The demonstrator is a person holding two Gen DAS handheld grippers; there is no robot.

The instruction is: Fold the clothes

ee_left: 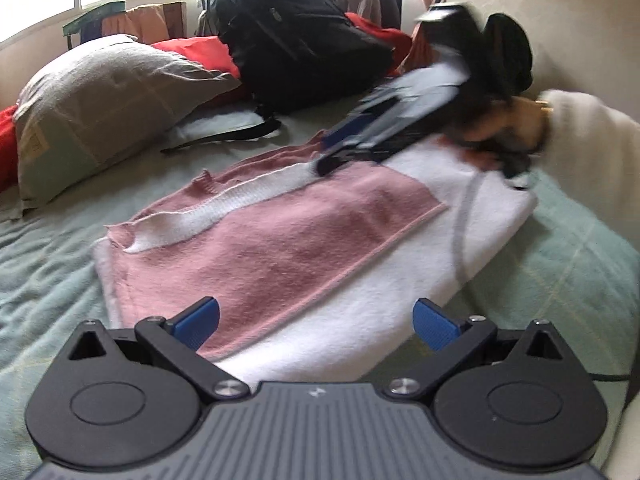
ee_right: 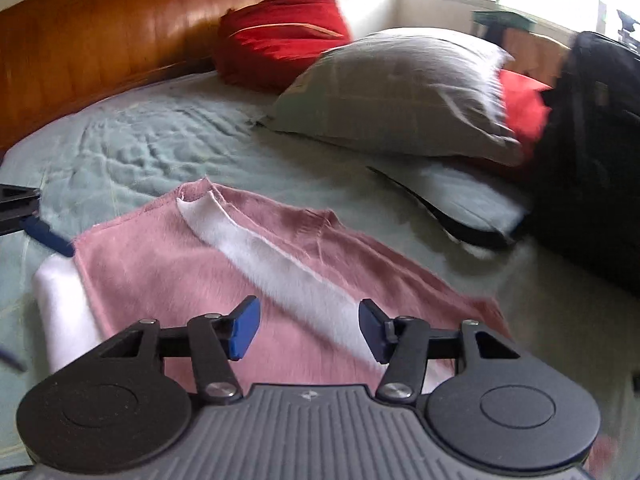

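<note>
- My bed (ee_right: 140,136) carries the pink-and-white garment (ee_left: 280,248), lying flat at its middle.
- Grey pillow (ee_right: 400,88) lies beyond.
- My left tongs (ee_left: 316,324) gape empty over the garment's near edge.
- My right tongs (ee_right: 308,328) stand half-open, gripping nothing.

free: bedspread (ee_right: 132,140) left | blocked: pillow (ee_right: 400,92), backpack (ee_left: 296,36) beyond

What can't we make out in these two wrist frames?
- Left wrist view: right gripper motion-blurred; its fingertip contact with the pink-and-white garment is unreadable.
- Right wrist view: the garment's near edge is hidden by the gripper body; left gripper cut off by the left edge.
</note>
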